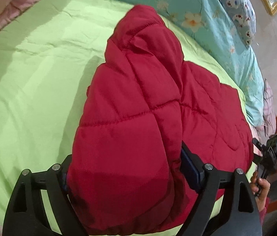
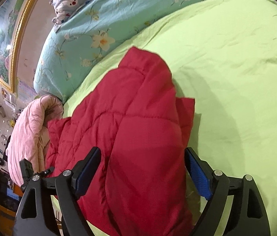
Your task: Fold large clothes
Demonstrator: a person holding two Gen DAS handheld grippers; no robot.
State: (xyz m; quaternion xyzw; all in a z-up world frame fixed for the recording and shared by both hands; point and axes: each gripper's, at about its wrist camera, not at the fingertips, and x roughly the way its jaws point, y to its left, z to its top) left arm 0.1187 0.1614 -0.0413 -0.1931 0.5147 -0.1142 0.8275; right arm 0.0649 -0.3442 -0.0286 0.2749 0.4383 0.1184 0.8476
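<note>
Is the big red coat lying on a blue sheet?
No, the red coat lies on a light green sheet; the blue flowered bedding is behind it.

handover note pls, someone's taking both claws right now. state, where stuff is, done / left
Left claw: jaws wide, a thick bundle of the red quilted jacket fills the gap between the pads; looks gripped, not certain.
Right claw: open, jaws either side of a jacket fold, right pad clear of the fabric.
Jacket lies bunched on the green sheet, part lifted into a hump near the floral quilt; a pink quilt lies at the bed edge.
Done: partly gathered, no neat fold visible.
Left: probably lay it flat, fold sleeves and body, smooth.
</note>
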